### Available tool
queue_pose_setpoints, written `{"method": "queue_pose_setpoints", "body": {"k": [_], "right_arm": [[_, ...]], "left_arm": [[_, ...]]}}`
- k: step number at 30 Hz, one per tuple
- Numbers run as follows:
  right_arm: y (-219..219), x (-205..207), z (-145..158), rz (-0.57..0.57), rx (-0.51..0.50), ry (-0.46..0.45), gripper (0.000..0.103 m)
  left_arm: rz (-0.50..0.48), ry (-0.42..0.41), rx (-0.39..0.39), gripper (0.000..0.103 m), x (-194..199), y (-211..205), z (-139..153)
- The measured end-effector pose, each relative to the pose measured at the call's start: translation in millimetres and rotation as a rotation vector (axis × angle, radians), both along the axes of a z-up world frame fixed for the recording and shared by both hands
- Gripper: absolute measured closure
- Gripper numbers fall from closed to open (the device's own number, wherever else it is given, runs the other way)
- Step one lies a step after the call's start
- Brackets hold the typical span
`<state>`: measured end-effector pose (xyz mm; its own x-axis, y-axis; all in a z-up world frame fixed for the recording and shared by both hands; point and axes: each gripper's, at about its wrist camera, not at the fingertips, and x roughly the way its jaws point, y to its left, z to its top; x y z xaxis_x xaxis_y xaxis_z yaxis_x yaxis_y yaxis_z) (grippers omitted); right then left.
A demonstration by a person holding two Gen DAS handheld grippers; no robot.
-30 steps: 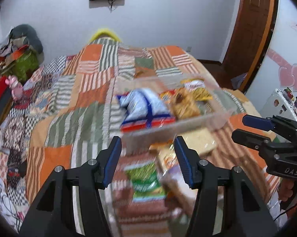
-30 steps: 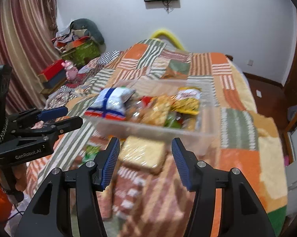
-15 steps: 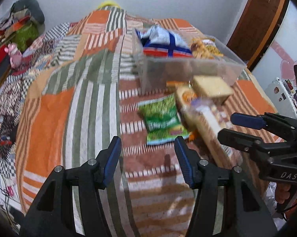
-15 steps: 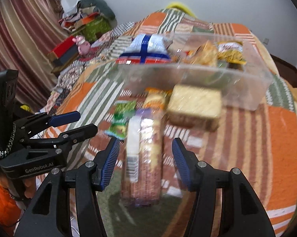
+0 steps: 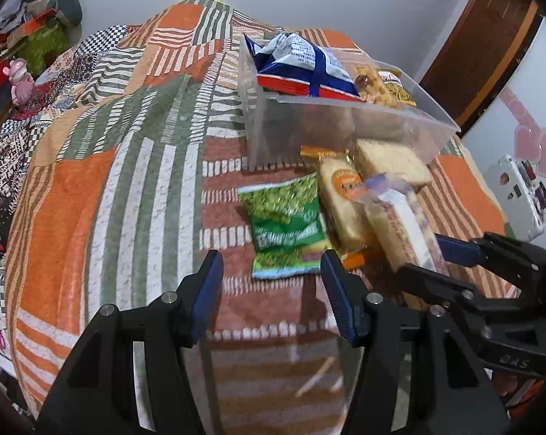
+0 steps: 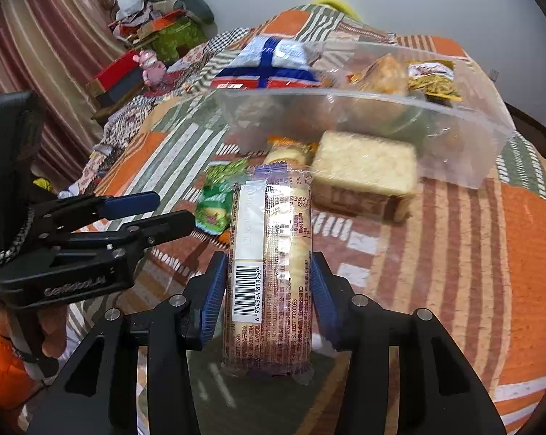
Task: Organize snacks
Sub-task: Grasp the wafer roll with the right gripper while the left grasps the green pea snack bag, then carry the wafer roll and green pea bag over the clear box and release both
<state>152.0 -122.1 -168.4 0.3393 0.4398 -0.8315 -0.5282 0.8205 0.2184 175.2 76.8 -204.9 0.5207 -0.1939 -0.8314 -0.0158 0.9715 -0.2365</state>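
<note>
Now the pick-up step is in hand: the right gripper (image 6: 267,290) straddles the long clear-wrapped biscuit pack (image 6: 269,272) lying on the striped patchwork bedspread (image 6: 490,253) near its front edge, jaws apart and seemingly not yet clamped. Beside it, the left gripper (image 5: 271,282) hovers empty and spread above the green snack bag (image 5: 285,217). Next, I judge: squeeze, lift, and carry the pack into the clear plastic bin (image 6: 472,145) beyond.

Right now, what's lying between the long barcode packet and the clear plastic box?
In the right wrist view, a square cracker pack and a small round-ended biscuit pack lie between the barcode packet and the clear box.
</note>
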Motion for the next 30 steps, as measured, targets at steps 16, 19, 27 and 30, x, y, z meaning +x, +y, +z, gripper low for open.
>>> {"method": "queue_pose_setpoints", "body": {"k": [16, 19, 27, 30], "right_arm": [[-36.5, 14.2, 14.1, -0.113, 0.023, -0.050, 0.060], [-40.3, 16.2, 16.8, -0.124, 0.028, -0.056, 0.060], [-49.8, 19.9, 35.9, -0.148, 0.042, -0.114, 0.060], [-53.1, 24.1, 45.9, -0.160, 0.044, -0.145, 0.060]], "left_arm": [[0.013, 0.012, 0.011, 0.057, 40.8, -7.3, -28.8], [-0.002, -0.002, 0.041, 0.062, 36.3, -9.9, -22.5], [0.002, -0.098, 0.041, 0.063, 21.8, -11.7, 21.2], [-0.005, -0.142, 0.037, 0.063, 20.4, -16.3, 42.2]]}}
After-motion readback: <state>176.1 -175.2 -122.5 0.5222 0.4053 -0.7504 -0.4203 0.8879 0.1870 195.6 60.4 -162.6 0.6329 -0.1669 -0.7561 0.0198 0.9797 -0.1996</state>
